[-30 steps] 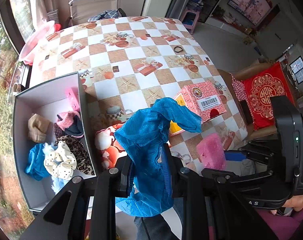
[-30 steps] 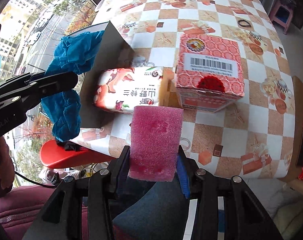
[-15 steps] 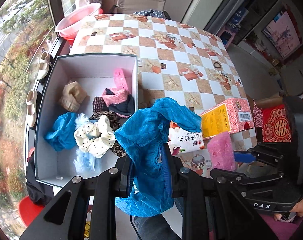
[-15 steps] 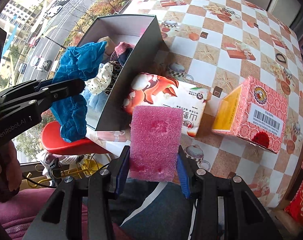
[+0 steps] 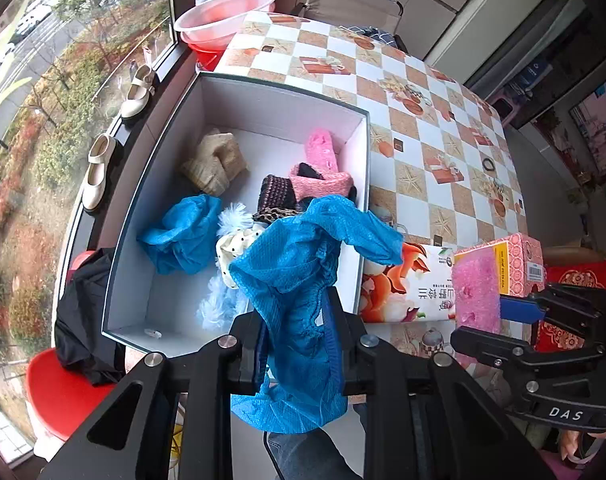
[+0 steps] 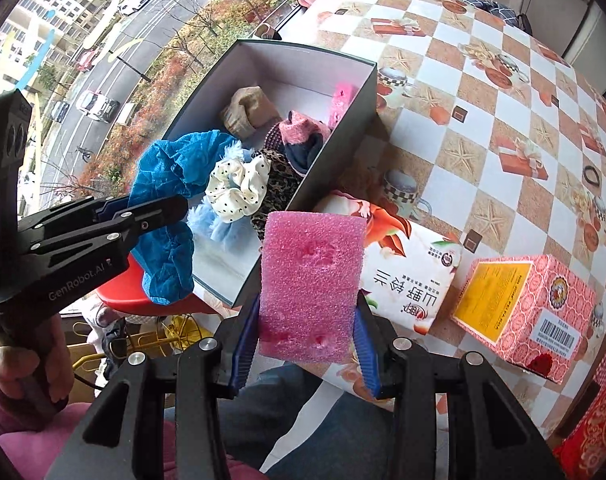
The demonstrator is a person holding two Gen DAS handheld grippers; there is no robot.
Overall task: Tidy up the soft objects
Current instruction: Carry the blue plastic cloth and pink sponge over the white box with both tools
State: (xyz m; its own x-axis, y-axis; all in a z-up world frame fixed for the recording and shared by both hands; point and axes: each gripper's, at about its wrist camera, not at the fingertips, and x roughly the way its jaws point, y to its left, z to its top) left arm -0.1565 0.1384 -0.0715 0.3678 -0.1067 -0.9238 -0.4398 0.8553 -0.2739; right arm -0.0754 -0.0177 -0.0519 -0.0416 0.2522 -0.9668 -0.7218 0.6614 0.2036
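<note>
My left gripper (image 5: 297,320) is shut on a blue mesh cloth (image 5: 303,264) and holds it above the near edge of the open grey box (image 5: 263,80). The cloth also shows in the right wrist view (image 6: 163,200). My right gripper (image 6: 307,344) is shut on a pink foam sponge (image 6: 311,284), held over the table's near edge, right of the box (image 6: 343,140). The sponge also shows in the left wrist view (image 5: 475,284). The box holds several soft things: a second blue cloth (image 5: 183,236), a dotted white scrunchie (image 6: 239,188), a beige knit (image 5: 215,164), pink pieces (image 5: 323,156).
A red-and-white tissue pack (image 6: 403,260) and a pink carton (image 6: 523,312) lie on the checked tablecloth (image 6: 483,100) right of the box. A black hair tie (image 6: 591,174) lies far right. A pink basin (image 5: 227,12) stands at the far corner. A window is left of the table.
Both grippers have swung left toward the box, which now lies fully open in both views. The blue cloth and the pink sponge stay gripped.
</note>
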